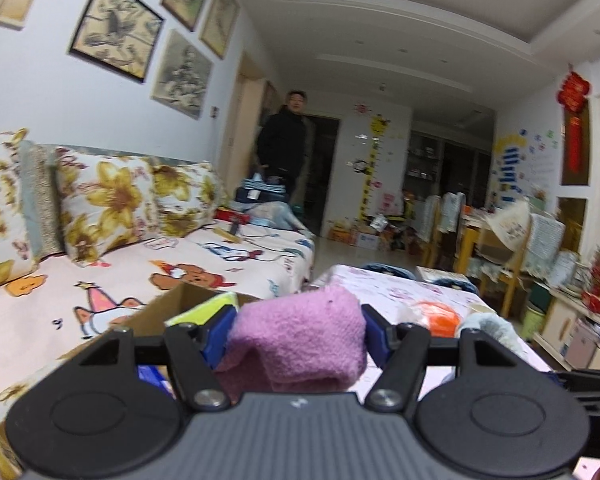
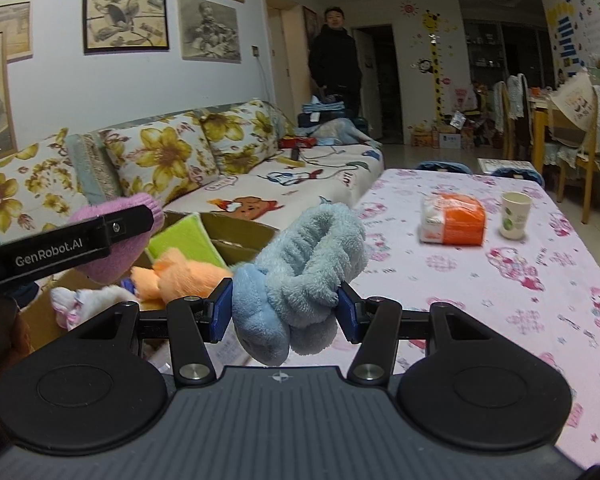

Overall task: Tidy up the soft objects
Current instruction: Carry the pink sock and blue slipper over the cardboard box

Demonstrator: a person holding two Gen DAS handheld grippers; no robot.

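My left claw (image 1: 296, 330) is clamped on a purple fuzzy sock (image 1: 300, 340), the blue pads pressing into both sides so the soft bundle bulges out between them. My right claw (image 2: 286, 306) grips a light blue plush slipper (image 2: 304, 264) the same way, squeezed at its middle, with the toe hanging down at 6 o'clock. I judge that I hold both high so they clear the rim of the cardboard box (image 2: 236, 236), which sits at 10 o'clock in the right wrist view, at the edge of the surface (image 2: 500, 280) next to the sofa (image 2: 260, 184).

The box already holds a green cloth (image 2: 184, 236), an orange plush toy (image 2: 180, 276) and a white soft item (image 2: 88, 296), so it looks like the collecting place, and both of my pieces seem bound for it.

In the right wrist view the left claw with its purple sock hangs over the near corner of the box at 9 o'clock, so the two claws could crowd each other at the opening. On the pink patterned cloth at 1 o'clock stand an orange tissue pack (image 2: 452, 220) and a paper cup (image 2: 514, 216), well apart from the box and out of the path. A man in black (image 2: 336, 52) stands at 12 o'clock beyond the sofa, far from everything I handle.
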